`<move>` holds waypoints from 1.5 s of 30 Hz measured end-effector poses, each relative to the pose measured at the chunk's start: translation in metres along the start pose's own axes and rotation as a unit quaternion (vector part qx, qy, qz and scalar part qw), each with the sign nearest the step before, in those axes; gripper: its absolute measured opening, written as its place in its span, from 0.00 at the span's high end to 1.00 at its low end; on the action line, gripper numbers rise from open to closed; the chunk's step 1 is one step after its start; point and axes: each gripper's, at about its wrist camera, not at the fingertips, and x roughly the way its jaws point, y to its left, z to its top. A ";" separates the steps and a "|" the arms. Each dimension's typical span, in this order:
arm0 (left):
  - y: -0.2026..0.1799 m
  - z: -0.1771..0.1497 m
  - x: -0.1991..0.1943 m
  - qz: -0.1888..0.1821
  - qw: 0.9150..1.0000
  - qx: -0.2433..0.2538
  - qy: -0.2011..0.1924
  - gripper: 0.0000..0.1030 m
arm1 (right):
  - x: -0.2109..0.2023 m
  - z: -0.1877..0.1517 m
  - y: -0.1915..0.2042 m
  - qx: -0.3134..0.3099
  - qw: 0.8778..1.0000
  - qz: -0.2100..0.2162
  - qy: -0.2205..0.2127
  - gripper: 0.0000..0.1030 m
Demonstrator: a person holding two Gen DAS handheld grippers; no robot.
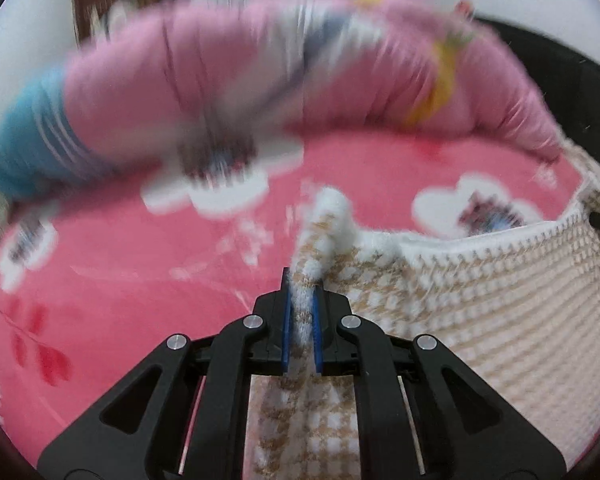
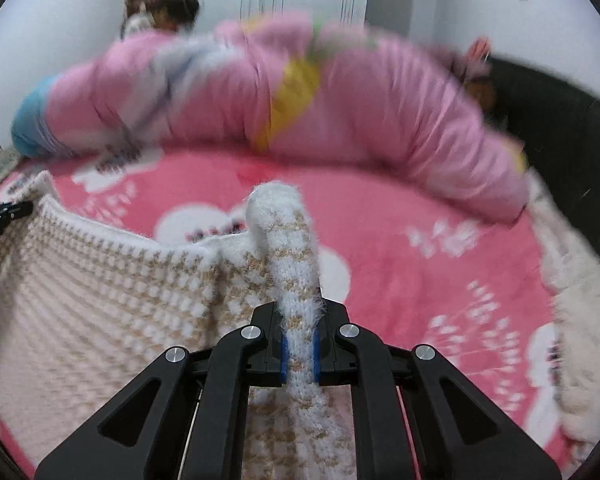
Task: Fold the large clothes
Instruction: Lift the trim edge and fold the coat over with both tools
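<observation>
Below, pink floral bedspread (image 1: 148,280), white walls behind, rolled pink quilt (image 2: 400,120) along the far edge, dark headboard (image 2: 572,120) beside it, left gripper (image 1: 302,312) and right gripper (image 2: 300,344) each clamped on the knit sweater (image 1: 480,300), stretched between them over the bed.

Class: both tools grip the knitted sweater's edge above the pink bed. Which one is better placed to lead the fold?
Neither clearly: left tool and right tool each clamp the sweater alike.
</observation>
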 end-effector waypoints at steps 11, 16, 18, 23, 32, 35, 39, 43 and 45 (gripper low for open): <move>0.036 0.015 -0.029 -0.106 0.990 -0.077 -0.044 0.56 | -0.029 -0.006 -0.047 0.109 0.986 0.118 -0.034 0.53; -0.005 0.022 0.037 -0.159 0.981 -0.086 0.070 0.49 | 0.032 0.007 -0.006 0.111 0.977 0.177 0.039 0.53; 0.005 0.015 0.050 -0.156 0.979 -0.114 0.068 0.48 | 0.050 0.001 -0.020 0.147 0.975 0.158 0.053 0.53; 0.056 0.009 0.014 -0.120 0.974 -0.190 0.029 0.52 | 0.019 -0.026 -0.093 0.278 0.955 0.100 0.033 0.53; 0.023 -0.050 -0.114 -0.108 0.989 -0.098 -0.033 0.27 | -0.121 -0.083 -0.037 0.200 0.973 0.109 -0.031 0.21; -0.004 -0.090 -0.153 -0.122 0.989 -0.071 -0.046 0.15 | -0.158 -0.117 0.005 0.168 0.979 0.106 -0.038 0.15; -0.038 -0.137 -0.189 -0.090 0.994 -0.035 -0.058 0.08 | -0.192 -0.166 0.059 0.130 0.988 0.078 -0.031 0.14; -0.066 -0.180 -0.217 -0.033 0.997 -0.001 -0.066 0.08 | -0.215 -0.194 0.096 0.094 0.994 0.035 -0.034 0.12; -0.072 -0.192 -0.226 -0.024 0.997 0.000 -0.067 0.08 | -0.226 -0.206 0.109 0.084 0.995 0.022 -0.043 0.10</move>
